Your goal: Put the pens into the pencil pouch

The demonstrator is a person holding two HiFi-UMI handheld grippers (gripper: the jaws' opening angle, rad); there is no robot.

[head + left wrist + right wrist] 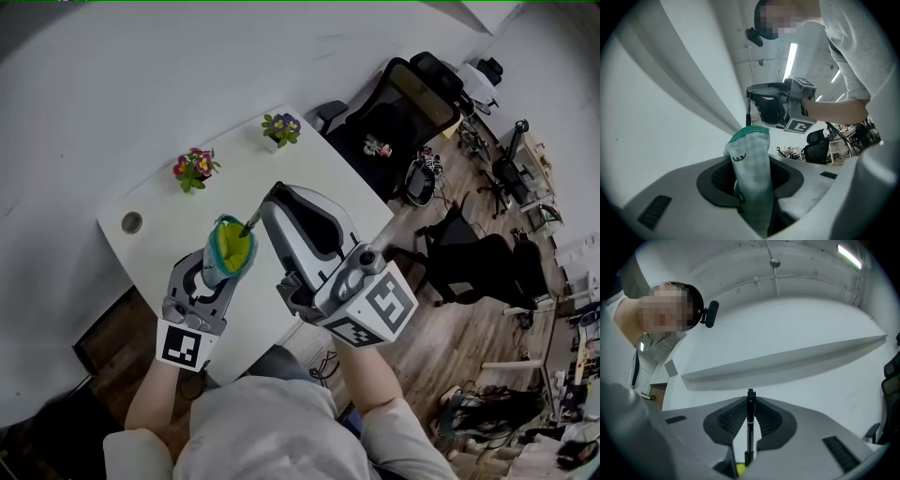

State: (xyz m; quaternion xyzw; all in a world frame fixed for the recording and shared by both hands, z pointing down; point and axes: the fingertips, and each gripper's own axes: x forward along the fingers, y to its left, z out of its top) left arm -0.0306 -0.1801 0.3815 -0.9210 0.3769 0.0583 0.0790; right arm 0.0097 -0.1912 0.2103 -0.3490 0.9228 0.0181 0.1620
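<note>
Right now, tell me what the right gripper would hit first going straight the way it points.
Nothing close. Past the black pen clamped in the right gripper, its view shows only the white wall, so the way looks free; depth is unclear.

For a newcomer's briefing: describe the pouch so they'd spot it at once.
Over the white table, the left tool grips a pouch upright. It is pale green check with a yellow lining, unlike the thin black pen beside it.
</note>
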